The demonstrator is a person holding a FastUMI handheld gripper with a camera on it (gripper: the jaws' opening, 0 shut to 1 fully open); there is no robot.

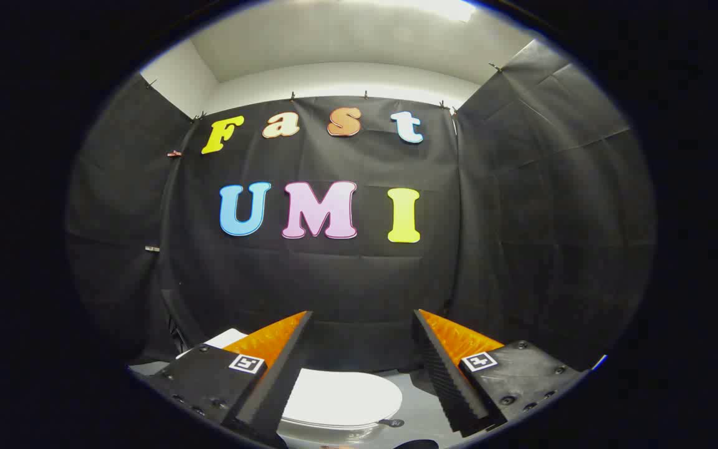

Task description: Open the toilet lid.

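One tool (362, 368) with two fingers (272, 368), spread apart and gripping nothing. Each finger carries one square marker (246, 363), so two markers. One toilet, with one white lid (340, 399) lying shut below the fingers. One white tank (225, 338) behind the left finger.

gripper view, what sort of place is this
Probably a staged bathroom corner inside a recording booth. A white oval toilet lid lies closed on a grey floor, black cloth walls hang around it, and the open gripper hangs above with jaws apart, touching nothing.
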